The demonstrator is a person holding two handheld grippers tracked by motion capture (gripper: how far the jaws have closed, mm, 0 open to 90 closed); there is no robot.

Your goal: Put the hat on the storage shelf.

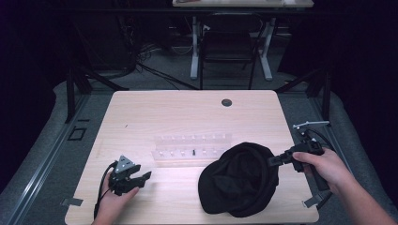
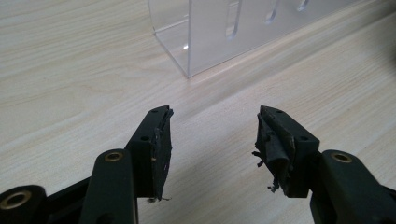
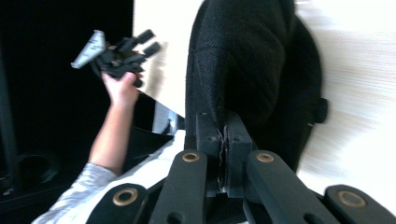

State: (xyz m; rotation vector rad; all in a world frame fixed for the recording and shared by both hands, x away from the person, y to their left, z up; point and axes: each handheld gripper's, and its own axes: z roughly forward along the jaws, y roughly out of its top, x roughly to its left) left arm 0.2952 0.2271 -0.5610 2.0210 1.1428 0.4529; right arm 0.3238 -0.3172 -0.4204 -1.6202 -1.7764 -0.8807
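Black knit hat [image 1: 239,180] lies on the wooden counter [image 1: 155,112], just right of the clear rack [image 1: 190,149]; the right gripper [image 1: 272,161] has its jaws pinched on the hat's edge, probably to lift it. Left gripper [image 1: 143,177], left of the hat, waits with jaws parted and empty.

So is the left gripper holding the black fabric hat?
No, the left gripper is open over bare wood, while the right gripper pinches the black fabric hat.

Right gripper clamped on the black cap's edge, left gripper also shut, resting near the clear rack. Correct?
Not quite. The left gripper is open: the left gripper view shows its jaws apart with bare table between. The rest holds: right gripper clamped on the black cap, clear rack close by.
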